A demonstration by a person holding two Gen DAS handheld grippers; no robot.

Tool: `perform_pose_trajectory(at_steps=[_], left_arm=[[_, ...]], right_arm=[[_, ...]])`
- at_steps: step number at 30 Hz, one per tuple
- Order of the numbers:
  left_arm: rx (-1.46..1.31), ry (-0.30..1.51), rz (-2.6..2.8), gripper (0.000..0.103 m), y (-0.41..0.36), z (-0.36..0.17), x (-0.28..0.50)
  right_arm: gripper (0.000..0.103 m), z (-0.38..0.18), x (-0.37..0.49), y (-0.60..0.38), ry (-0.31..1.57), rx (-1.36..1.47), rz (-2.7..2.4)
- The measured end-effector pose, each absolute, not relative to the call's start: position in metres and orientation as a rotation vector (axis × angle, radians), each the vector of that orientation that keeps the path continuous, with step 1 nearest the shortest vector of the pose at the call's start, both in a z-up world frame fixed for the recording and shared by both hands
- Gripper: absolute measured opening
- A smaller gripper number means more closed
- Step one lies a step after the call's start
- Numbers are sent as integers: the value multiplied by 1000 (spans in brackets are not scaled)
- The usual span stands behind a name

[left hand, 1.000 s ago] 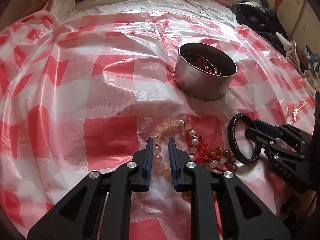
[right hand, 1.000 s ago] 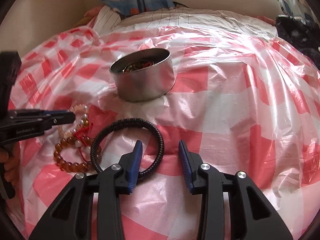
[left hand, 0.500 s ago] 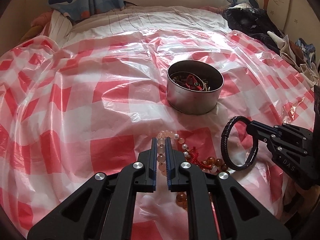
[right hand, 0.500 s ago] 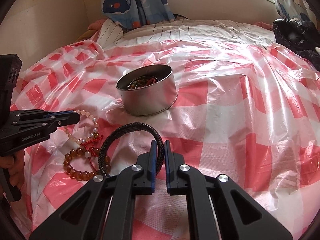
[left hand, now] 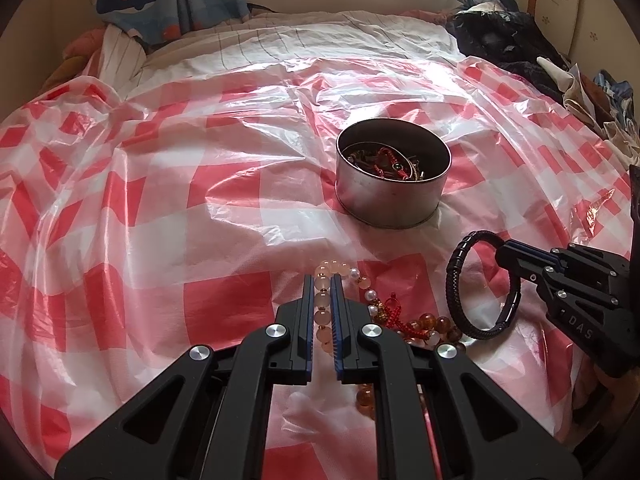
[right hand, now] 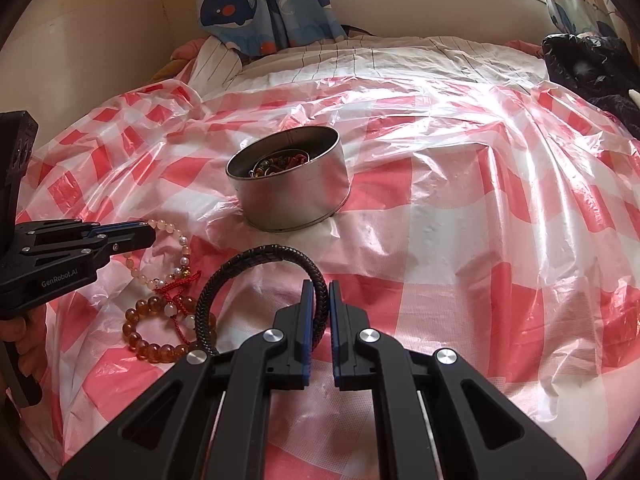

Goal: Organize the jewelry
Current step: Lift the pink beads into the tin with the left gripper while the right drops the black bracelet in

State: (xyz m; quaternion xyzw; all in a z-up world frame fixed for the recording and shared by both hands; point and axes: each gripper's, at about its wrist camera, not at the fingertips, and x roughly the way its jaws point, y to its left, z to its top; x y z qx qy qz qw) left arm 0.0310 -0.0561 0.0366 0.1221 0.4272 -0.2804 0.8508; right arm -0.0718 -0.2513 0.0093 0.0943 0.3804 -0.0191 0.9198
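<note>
Both tools have just clamped down: the left tool [left hand: 322,294] on a pale bead bracelet [left hand: 322,312], the right tool [right hand: 318,300] on a black braided bracelet [right hand: 256,280]. The pale strand's red cord tangles with an amber bracelet [right hand: 152,332] and could drag it. Beyond, the tin [right hand: 288,184] sits on the bed's slippery plastic sheet [right hand: 460,216].
</note>
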Motion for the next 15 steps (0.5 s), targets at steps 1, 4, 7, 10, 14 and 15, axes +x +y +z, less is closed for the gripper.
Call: perform_pose_trajectory(at_steps=[1, 4, 7, 10, 14, 15], left_arm=[[258, 899, -592, 7, -56, 37, 31], [255, 907, -590, 7, -56, 36, 32], [254, 930, -580, 7, -56, 32, 35], [261, 971, -567, 7, -54, 23, 39], [278, 992, -574, 7, -56, 16, 39], [267, 985, -595, 7, -57, 19, 38]], right_arm=[[8, 9, -72, -251, 782, 194, -40], [13, 6, -69, -251, 802, 195, -41], [33, 1, -66, -249, 827, 180, -47], [29, -6, -61, -243, 872, 136, -51], [9, -7, -63, -244, 872, 145, -34], [9, -5, -64, -245, 863, 150, -29]])
